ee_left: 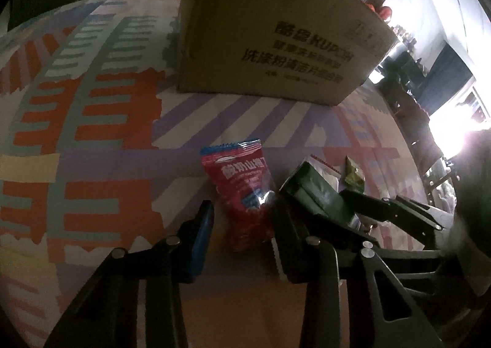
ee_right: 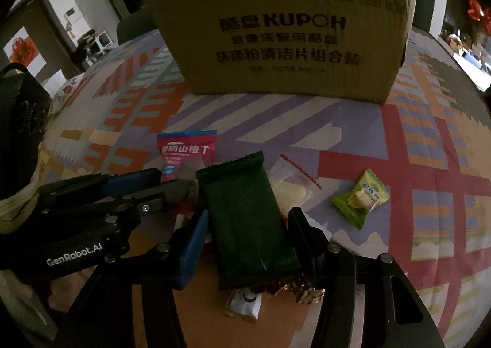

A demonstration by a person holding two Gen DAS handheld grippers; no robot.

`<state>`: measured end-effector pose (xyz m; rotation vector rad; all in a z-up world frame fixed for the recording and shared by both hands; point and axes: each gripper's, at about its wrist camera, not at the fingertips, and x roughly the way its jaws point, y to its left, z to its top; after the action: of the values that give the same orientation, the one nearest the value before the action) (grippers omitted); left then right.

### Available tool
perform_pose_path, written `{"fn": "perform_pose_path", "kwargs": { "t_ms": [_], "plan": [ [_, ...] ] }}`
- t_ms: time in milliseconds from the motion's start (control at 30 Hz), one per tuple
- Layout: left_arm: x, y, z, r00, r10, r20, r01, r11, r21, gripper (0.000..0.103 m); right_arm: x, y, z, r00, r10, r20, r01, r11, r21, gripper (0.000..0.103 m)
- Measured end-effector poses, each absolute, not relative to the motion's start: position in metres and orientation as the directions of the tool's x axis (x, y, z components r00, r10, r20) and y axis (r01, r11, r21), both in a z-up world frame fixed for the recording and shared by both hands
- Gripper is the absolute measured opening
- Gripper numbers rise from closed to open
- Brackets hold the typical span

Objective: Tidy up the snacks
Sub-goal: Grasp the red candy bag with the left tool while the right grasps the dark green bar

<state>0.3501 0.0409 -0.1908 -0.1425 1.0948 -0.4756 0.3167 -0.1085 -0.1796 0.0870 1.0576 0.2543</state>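
In the left wrist view, the left gripper (ee_left: 242, 219) is low over the patterned tablecloth (ee_left: 92, 121). Its two fingers stand apart, and the red snack packet (ee_left: 242, 191) lies between them. The packet is nearer to the right finger and seems to touch it, while a gap shows beside the blue pad of the left finger, so the gripper is released and not yet clenched. Just to the right, the right gripper (ee_left: 310, 191) comes in with the dark green packet (ee_left: 319, 194) at its tip. Farther right lies a small light green candy (ee_left: 354, 177). The cardboard box (ee_left: 270, 38) stands behind on the cloth, well apart from the packets.

In the right wrist view, the right gripper (ee_right: 247, 233) has its fingers on both long sides of the dark green packet (ee_right: 248, 219). The blue pad on the left and the black finger on the right both touch the packet edges, so it grasps this packet. Under the packet some other wrappers show, one white (ee_right: 244, 306) and one gold-coloured (ee_right: 302, 286). The left gripper (ee_right: 172, 179) reaches in from the left, with the red snack packet (ee_right: 187, 153) at its tips. A clear bag (ee_right: 291, 182) lies just beside the green packet, and the light green candy (ee_right: 362, 197) is alone on the right. The cardboard box (ee_right: 282, 32) stands at the back of the tablecloth (ee_right: 429, 164)
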Motion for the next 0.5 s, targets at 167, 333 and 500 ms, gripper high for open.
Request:
{"fn": "perform_pose_path", "kwargs": {
  "t_ms": [167,333,500],
  "plan": [
    [0.351,0.038,-0.190,0.365,-0.444,-0.818,0.309,0.887,-0.344,0.027,0.316,-0.107,-0.179,0.469,0.246,-0.848,-0.175,0.967,0.184,0.051],
    [0.349,0.038,-0.186,0.378,-0.433,-0.818,0.309,0.892,-0.330,0.024,0.316,-0.109,-0.178,0.473,0.247,-0.846,-0.168,0.968,0.189,0.050],
    [0.345,0.038,-0.176,0.407,-0.408,-0.817,0.312,0.903,-0.295,0.023,0.315,-0.112,-0.174,0.481,0.254,-0.839,-0.152,0.967,0.205,0.049]
  ]
}}
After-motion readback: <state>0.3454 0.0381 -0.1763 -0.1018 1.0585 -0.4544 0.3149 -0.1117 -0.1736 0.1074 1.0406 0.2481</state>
